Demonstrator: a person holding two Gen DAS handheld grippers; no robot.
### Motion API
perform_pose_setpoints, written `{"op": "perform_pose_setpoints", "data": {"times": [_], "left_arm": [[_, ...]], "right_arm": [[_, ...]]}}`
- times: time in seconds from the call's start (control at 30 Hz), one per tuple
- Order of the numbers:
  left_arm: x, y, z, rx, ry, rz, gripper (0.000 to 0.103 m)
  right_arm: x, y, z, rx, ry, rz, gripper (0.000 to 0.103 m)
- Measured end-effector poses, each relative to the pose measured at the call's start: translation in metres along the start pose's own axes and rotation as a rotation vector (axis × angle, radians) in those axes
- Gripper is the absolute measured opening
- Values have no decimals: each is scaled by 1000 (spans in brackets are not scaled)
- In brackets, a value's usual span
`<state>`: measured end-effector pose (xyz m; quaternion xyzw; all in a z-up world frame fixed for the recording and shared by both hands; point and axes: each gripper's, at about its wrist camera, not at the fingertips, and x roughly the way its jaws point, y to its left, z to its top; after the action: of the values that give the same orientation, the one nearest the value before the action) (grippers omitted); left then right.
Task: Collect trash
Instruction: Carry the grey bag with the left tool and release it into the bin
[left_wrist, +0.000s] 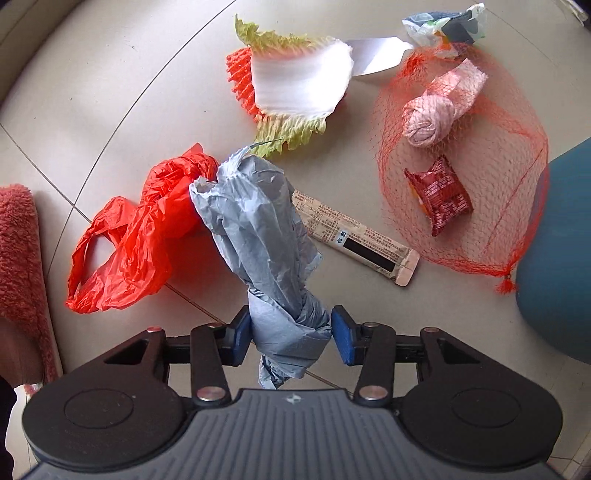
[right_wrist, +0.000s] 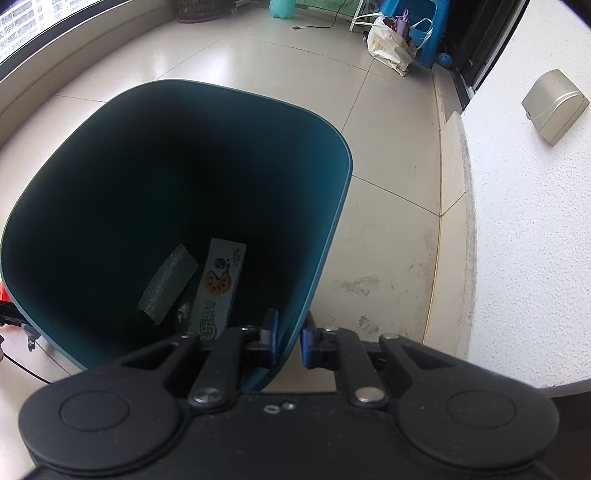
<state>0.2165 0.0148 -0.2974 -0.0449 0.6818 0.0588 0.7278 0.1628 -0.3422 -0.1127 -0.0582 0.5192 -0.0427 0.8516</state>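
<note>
Still early: the dark teal plastic bin (right_wrist: 177, 192), its wall clamped by the right gripper (right_wrist: 289, 341), holds two flat wrappers (right_wrist: 218, 288), while the left gripper (left_wrist: 291, 334) pinches a crumpled grey-blue plastic bag (left_wrist: 258, 221); most litter lies on the tiled floor (left_wrist: 110, 92).

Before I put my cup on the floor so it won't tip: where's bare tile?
Bare tile: upper left, beyond the red bag and cabbage leaf; also between the bin and white wall. Crowded: around the net and grey bag.

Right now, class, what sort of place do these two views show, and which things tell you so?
Probably an enclosed home balcony or utility corner: pale tiled floor, a big window along one side, and household clutter such as a blue plastic stool by a sliding door.
</note>
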Motion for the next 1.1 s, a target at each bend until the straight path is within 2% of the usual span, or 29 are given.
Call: {"op": "perform_pose_setpoints", "data": {"times": [0.17,0.33,0.53,0.67,0.87,1.0,1.1], "left_arm": [[-63,-5,1,-27,-35,-104,45],[-140,-27,-1,26,-99,-170,45],[-229,-69,-8,153,-172,-243,45],[-280,-115,-13,266,-236,-300,45],[-305,-184,-11,378,-294,-311,45],[-289,-222,-9,427,-301,-288,45],[-267,-240,-5,445,-273,-285,45]], "right_arm": [[0,-3,1,8,-2,7,11],[0,-9,1,39,4,33,11],[-4,-15,2,89,17,57,11],[-3,-17,1,105,14,72,11],[-2,-22,0,118,12,87,11],[-1,-24,-1,122,10,97,11],[-1,-25,0,124,9,105,11]]}}
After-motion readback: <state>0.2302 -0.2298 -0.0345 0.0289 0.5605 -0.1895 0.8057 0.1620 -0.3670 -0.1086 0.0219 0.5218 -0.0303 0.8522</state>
